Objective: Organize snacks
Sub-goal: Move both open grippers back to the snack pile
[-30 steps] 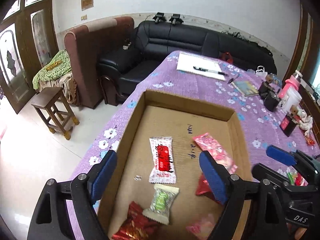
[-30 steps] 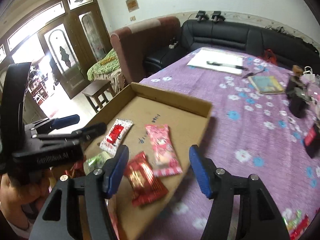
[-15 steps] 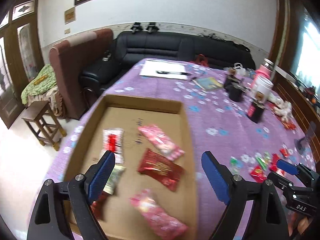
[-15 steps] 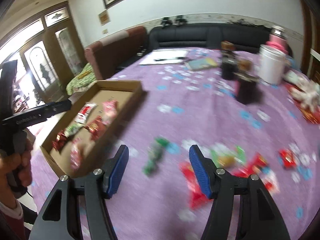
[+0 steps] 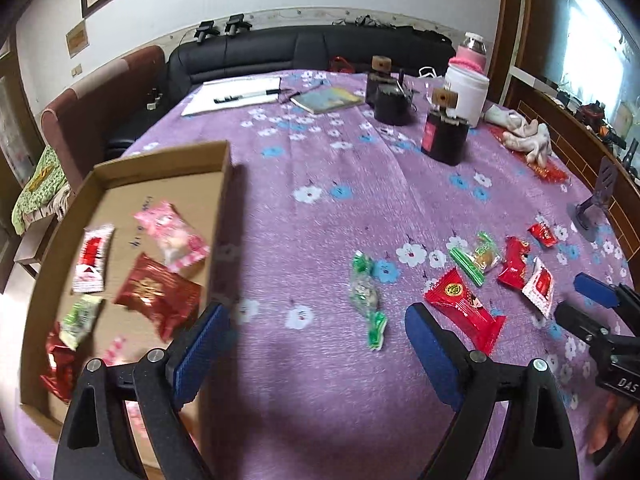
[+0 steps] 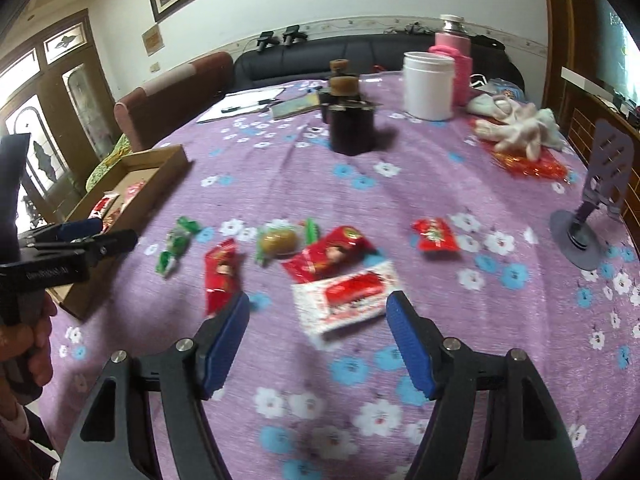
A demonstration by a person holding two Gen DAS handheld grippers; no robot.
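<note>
Several wrapped snacks already lie in the shallow brown cardboard tray [image 5: 120, 184] at the left of the purple flowered surface [image 5: 320, 208], among them a pink packet [image 5: 176, 236], a dark red foil packet [image 5: 158, 292] and a white-and-red one [image 5: 93, 258], presumably because the tray is where the loose ones are meant to end up. To its right, out on the cloth, the rest wait in a scatter: a green twisted-wrapper candy [image 5: 366, 294], a bright red flat packet [image 5: 464, 308], a clear green-edged packet with a brown sweet [image 6: 280, 240], and a white packet with a red panel [image 6: 348, 298] (blurred in the right wrist view). The left gripper [image 5: 316, 350] points steeply down over the bare cloth just right of the tray's edge, its blue jaws spread wide with nothing between them, the green candy ahead of the gap. The right gripper [image 6: 318, 336], further right, tilts down towards the pile, its jaws opening and empty, with the white-and-red packet lying just beyond the tips, which looks like its likely next pick.
</note>
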